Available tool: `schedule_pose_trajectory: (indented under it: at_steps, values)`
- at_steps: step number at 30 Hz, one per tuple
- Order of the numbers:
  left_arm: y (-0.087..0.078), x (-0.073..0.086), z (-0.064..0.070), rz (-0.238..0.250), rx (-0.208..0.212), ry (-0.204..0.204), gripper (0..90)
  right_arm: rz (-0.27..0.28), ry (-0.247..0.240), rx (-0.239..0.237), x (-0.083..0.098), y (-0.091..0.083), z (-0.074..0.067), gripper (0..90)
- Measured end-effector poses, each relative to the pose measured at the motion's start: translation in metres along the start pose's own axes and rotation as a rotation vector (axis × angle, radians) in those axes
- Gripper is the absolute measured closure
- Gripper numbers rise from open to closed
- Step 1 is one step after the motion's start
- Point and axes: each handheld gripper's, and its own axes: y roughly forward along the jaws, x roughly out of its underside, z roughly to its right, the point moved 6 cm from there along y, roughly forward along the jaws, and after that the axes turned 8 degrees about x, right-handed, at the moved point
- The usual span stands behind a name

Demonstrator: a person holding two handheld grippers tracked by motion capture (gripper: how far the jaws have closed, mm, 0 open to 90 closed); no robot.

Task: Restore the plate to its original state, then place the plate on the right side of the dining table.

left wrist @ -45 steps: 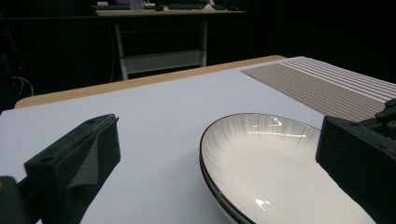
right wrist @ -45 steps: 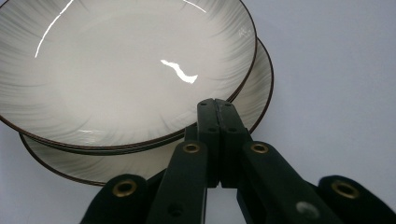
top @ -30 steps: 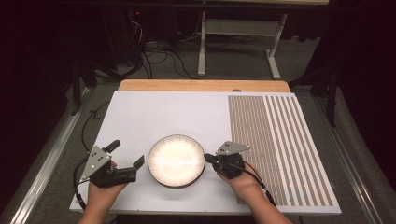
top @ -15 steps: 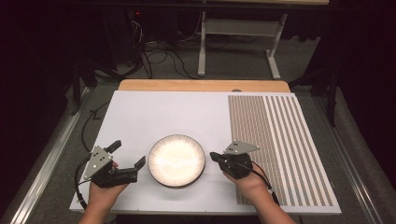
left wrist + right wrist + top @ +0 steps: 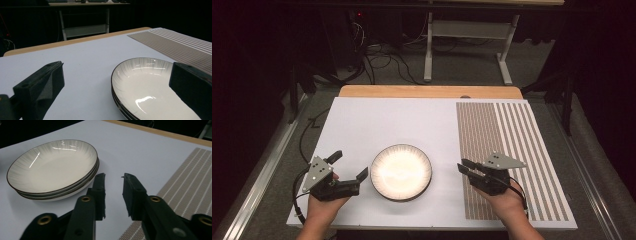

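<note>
Stack of white, dark-rimmed ceramic plates (image 5: pixel 150 85) was cut off at the left gripper view's bottom edge, its right side hidden behind a black jaw.

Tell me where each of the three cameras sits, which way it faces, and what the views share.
High view: above the person's table edge, looking forward and down on the white table; both forearms show, with left tongs and right tongs.
Left gripper view: rides the left tongs, looking across the stack of plates between its open jaws.
Right gripper view: rides the right tongs, its jaws just opened and empty, facing the table beside the plates.
Shared: all three show the plates and the striped mat.
</note>
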Motion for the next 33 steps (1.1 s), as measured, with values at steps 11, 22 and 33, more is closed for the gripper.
schedule_pose_trajectory:
  at_steps: [11, 22, 33]
  values:
    - [0.001, 0.003, -0.002, -0.006, 0.009, -0.015, 0.5, 0.105, -0.013, 0.014, -0.002, -0.007, 0.006, 10.0]
    - [0.01, -0.001, 0.002, -0.01, 0.029, 0.004, 0.5, 0.115, 0.017, 0.078, 0.007, -0.013, 0.012, 0.5]
    - [0.014, 0.001, 0.002, -0.015, 0.044, -0.016, 0.5, 0.142, -0.006, 0.077, 0.005, -0.013, 0.01, 2.0]
